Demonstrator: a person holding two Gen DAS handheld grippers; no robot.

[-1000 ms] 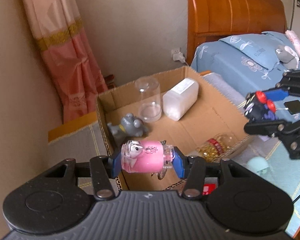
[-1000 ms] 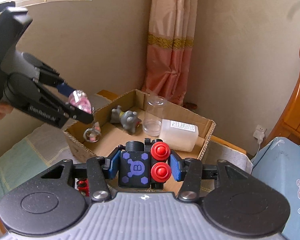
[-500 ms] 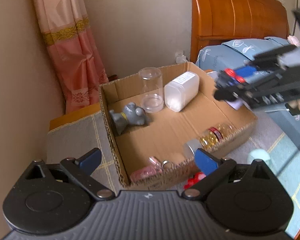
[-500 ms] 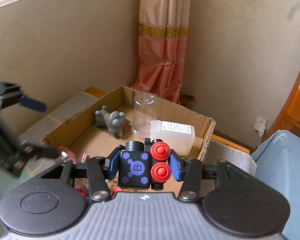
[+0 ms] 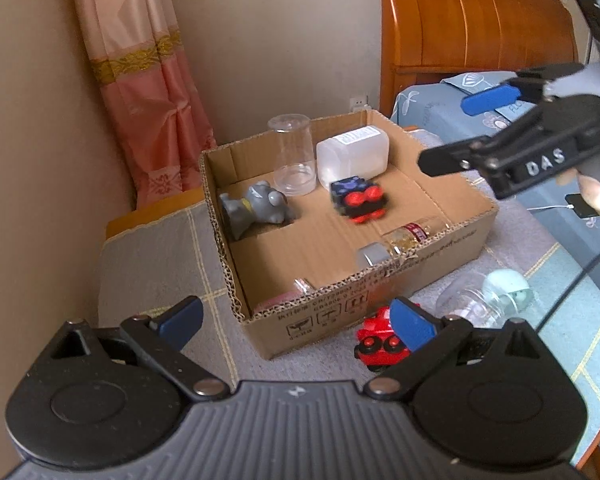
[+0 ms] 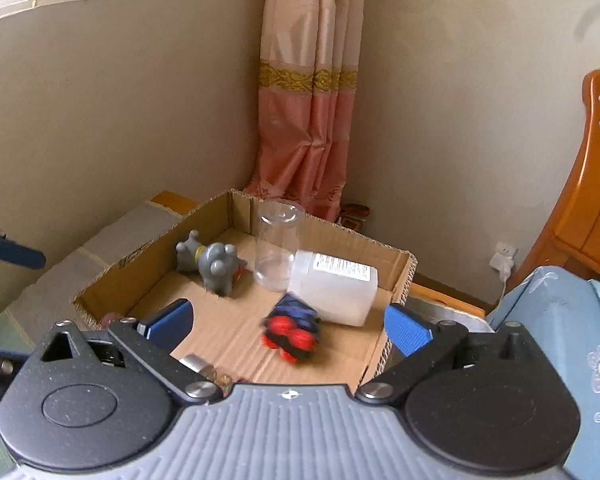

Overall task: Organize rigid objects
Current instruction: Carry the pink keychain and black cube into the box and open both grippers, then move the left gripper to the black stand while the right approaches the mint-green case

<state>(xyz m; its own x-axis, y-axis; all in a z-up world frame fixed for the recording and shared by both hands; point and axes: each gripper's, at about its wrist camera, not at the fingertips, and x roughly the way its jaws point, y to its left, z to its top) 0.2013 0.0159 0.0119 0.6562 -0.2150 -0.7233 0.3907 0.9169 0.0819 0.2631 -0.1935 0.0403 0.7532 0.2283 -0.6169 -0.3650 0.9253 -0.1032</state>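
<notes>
Inside the cardboard box [image 6: 396, 276]: blurred black toy block [image 6: 292, 330] with red knobs, just beside the lying white bottle [image 6: 336, 286]. Right gripper [image 6: 288, 326] spread wide, holding nothing. Left gripper [image 5: 296, 322] likewise spread and bare, near the red toy car [image 5: 376, 340] outside the box.

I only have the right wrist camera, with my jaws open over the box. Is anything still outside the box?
Observer: Yes, a red toy vehicle sits on the blanket just outside the near wall of the cardboard box.
Operator: Anything else out there?
Observer: A clear jar with a pale green lid lies on its side beside the vehicle.
Operator: Is the left gripper free to take one?
Observer: The left gripper is open and empty, with one fingertip partly covering the vehicle.
</notes>
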